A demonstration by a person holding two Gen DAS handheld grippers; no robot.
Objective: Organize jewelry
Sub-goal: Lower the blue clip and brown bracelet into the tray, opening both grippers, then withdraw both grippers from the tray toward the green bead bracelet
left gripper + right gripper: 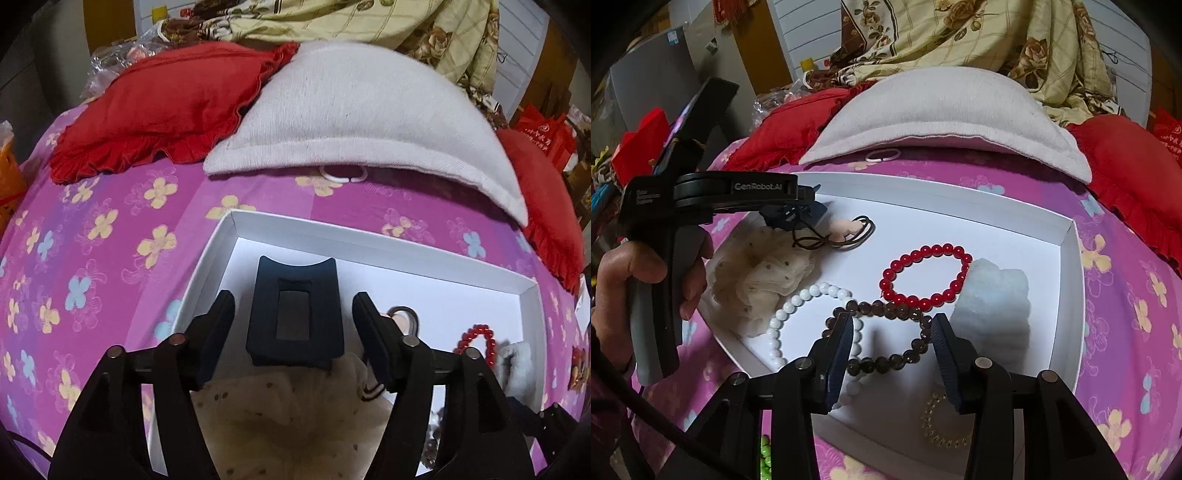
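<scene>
A shallow white box (332,230) lies on a pink flowered sheet. In the left wrist view a dark navy block (295,295) rests on the box floor between the fingers of my left gripper (293,317), which is open with a gap on each side. In the right wrist view my right gripper (892,332) hangs open over a brown bead bracelet (882,306) that lies flat on the box floor. A white bead bracelet (798,299) overlaps it on the left. A red bead bracelet (923,273) lies just beyond. A clear bead bracelet (934,417) sits near the front.
The box also holds a cream tulle scrunchie (757,273), a pale fluffy scrunchie (997,295) and a dark hair tie with a peach charm (849,229). A hand (628,273) holds the left gripper. A white ring (882,154) lies by the grey pillow (942,114). Red cushions flank it.
</scene>
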